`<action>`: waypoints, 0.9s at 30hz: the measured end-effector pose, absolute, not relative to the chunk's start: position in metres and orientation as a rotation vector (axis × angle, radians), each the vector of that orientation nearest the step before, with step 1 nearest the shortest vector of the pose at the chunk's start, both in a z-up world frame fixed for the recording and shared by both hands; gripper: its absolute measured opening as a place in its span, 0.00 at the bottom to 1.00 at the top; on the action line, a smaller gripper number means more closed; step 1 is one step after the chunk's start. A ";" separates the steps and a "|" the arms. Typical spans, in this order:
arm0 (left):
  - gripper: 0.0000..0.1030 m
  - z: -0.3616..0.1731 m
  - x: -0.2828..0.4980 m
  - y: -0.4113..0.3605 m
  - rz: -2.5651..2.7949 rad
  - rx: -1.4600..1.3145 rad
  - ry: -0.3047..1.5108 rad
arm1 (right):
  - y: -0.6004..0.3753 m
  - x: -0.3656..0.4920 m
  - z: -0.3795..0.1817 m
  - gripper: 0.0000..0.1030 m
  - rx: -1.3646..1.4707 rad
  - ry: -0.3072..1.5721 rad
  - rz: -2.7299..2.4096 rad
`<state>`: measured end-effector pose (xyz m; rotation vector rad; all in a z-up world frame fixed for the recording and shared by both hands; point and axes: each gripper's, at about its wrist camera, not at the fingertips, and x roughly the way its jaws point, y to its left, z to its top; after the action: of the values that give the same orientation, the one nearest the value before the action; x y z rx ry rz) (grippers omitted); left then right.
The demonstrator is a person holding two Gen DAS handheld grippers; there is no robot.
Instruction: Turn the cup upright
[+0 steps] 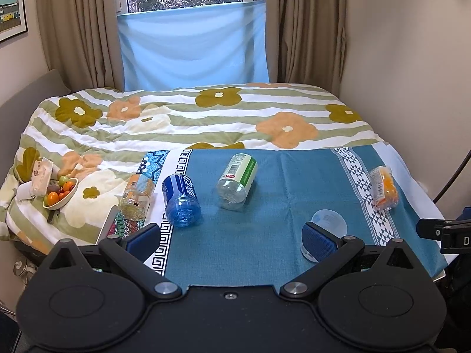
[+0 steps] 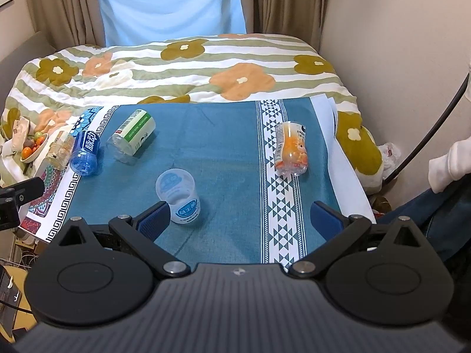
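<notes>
The cup [image 2: 178,195] lies tipped on the blue cloth [image 2: 223,147] at the near middle of the bed, its mouth turned toward the far side. It looks a thin, translucent plastic thing — light, easily crushed, likely to skid on a hard squeeze. A gentle hold across its labelled wall seems best. Both the left claw [image 1: 231,239] and the right claw [image 2: 240,220] gape wide, holding nothing — neither around the cup.
</notes>
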<state>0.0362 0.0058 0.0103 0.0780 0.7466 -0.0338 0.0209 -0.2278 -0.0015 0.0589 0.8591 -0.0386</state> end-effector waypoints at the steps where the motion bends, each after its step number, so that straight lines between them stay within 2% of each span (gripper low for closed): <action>1: 1.00 0.010 0.036 0.006 -0.033 0.078 0.746 | -0.227 0.021 -0.001 1.00 0.058 0.859 -0.038; 27: 1.00 0.009 0.036 0.011 -0.026 0.076 0.751 | -0.227 0.027 -0.003 1.00 0.052 0.867 -0.042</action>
<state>0.0365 0.0106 0.0093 0.0764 0.7509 -0.0255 0.0266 -0.2266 -0.0026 0.0517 0.8666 -0.0423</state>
